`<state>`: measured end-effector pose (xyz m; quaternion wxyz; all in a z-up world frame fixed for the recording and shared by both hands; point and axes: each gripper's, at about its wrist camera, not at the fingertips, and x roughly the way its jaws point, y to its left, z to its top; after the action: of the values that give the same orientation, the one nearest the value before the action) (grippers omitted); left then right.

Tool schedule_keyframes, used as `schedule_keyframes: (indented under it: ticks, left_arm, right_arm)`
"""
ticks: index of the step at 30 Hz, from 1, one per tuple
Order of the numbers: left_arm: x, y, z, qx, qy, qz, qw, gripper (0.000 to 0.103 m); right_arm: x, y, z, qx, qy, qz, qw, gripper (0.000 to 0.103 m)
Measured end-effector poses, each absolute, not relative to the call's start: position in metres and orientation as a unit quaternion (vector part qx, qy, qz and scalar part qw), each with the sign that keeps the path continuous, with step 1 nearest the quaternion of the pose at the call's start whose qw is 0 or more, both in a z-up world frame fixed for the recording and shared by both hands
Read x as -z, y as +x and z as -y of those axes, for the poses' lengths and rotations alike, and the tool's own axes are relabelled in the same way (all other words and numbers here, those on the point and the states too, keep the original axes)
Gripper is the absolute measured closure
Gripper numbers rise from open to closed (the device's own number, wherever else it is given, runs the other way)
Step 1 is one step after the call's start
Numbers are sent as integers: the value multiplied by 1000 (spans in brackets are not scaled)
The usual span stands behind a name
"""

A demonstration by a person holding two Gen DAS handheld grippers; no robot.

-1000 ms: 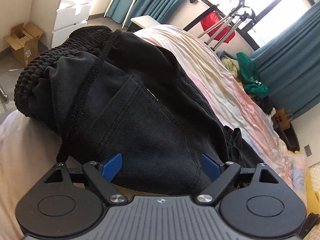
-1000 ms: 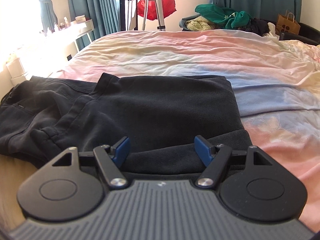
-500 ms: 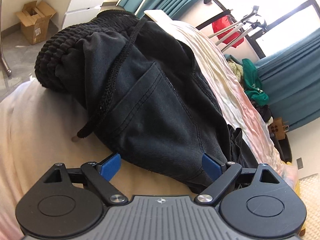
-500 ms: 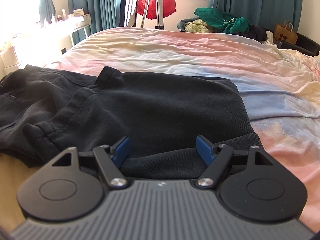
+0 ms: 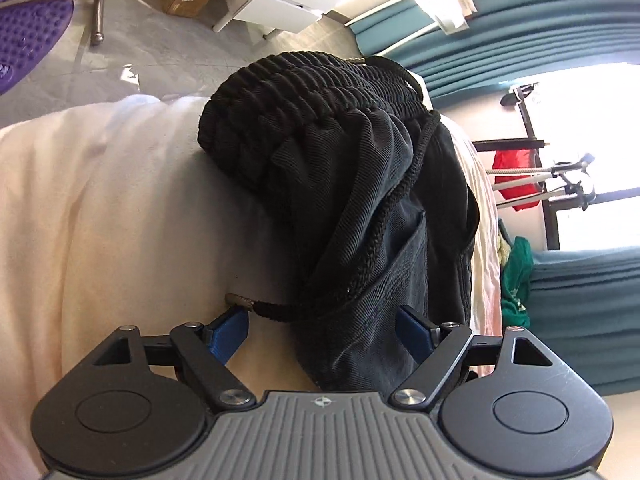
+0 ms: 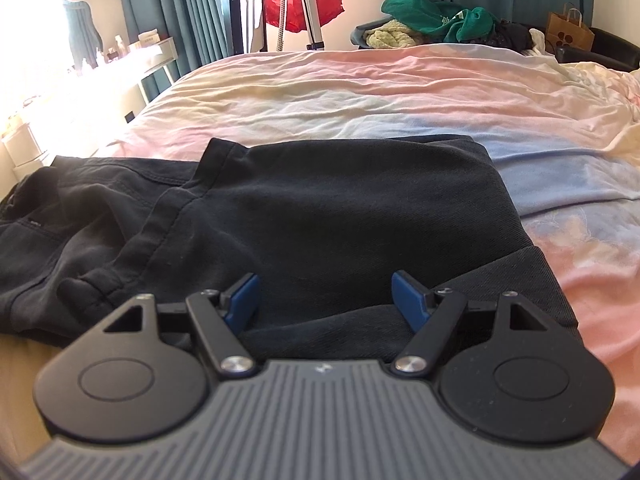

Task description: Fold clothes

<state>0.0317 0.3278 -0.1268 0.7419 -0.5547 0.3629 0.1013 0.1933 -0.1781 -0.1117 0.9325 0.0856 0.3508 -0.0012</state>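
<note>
Nearby, both the left gripper and right gripper gape wide over black shorts on the bed.

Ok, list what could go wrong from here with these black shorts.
1. The drawstring trails loose, its tip right by the left tongs; closing there could pinch only cord, not cloth.
2. The waistband sits bunched near the bed edge, so a tug might drag the black shorts toward the floor.
3. The right tongs hover open over layered fabric and may catch just one layer, skewing the fold.
</note>
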Motion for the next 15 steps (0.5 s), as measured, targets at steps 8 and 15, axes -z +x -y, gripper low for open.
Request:
schedule_keyframes:
  ticks: [8, 15]
  left_arm:
    - [129, 54, -336, -125, -544, -322, 765, 36]
    - [123, 76, -325, -144, -500, -304, 798, 62]
  right_arm:
    - [111, 193, 180, 5, 92, -349, 933, 30]
    - [115, 196, 172, 3, 51, -358, 932, 29]
